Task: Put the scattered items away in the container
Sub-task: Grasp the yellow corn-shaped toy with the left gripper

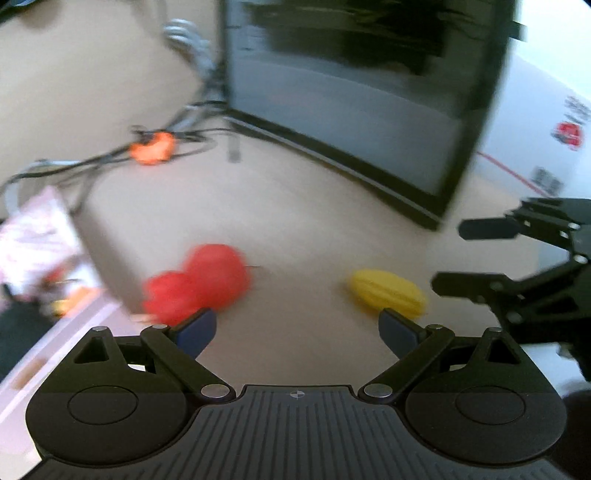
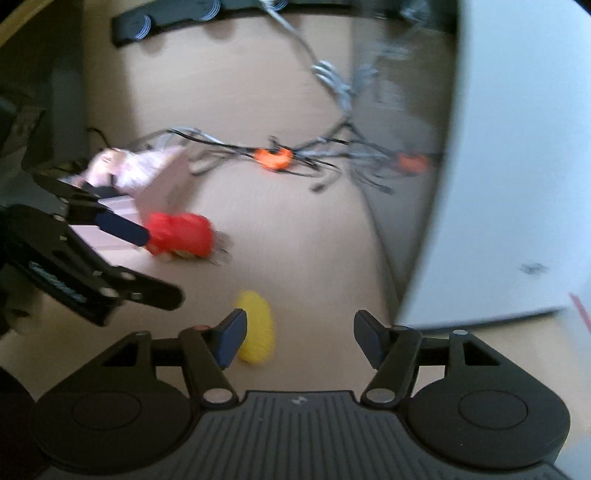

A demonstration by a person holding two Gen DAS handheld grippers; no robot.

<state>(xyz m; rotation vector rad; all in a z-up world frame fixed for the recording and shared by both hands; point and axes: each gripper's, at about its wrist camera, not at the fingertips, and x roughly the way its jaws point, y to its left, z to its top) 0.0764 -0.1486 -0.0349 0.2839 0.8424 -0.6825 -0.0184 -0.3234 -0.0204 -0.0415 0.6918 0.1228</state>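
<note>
A red toy (image 1: 199, 282) lies on the wooden table beside a pink box (image 1: 44, 258), just ahead of my left gripper's left finger. A ridged yellow toy (image 1: 388, 292) lies ahead of its right finger. My left gripper (image 1: 297, 332) is open and empty between the two. My right gripper (image 2: 299, 339) is open and empty; the yellow toy (image 2: 256, 328) sits by its left finger, and the red toy (image 2: 181, 234) lies farther off by the pink box (image 2: 147, 177). Each gripper shows in the other's view, the right (image 1: 461, 254) and the left (image 2: 162, 262). Both views are blurred.
A dark monitor (image 1: 351, 99) stands at the back with a white box (image 1: 535, 140) to its right. Tangled cables with orange clips (image 2: 273, 157) run across the table behind the toys. A black strip (image 2: 192, 18) lies at the far edge.
</note>
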